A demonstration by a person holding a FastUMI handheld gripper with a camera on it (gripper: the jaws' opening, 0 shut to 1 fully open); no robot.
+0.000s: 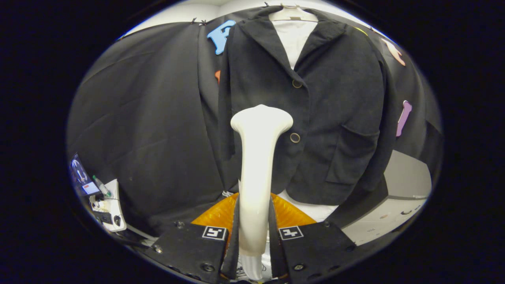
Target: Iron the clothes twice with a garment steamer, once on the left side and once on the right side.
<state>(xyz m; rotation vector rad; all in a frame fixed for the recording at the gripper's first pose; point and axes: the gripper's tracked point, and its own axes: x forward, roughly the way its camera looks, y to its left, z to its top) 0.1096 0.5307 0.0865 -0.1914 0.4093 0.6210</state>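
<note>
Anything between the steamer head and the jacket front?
Nothing visible. The gripper has its fingers shut on the garment steamer handle. The steamer's head points up at the dark jacket hanging beyond it, overlapping the panel beside the buttons, with nothing in front of it. Contact cannot be told.

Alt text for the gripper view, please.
The tool is shut on a white plastic garment steamer, its flared head against the front of a dark buttoned jacket hanging on a white hanger.
</note>
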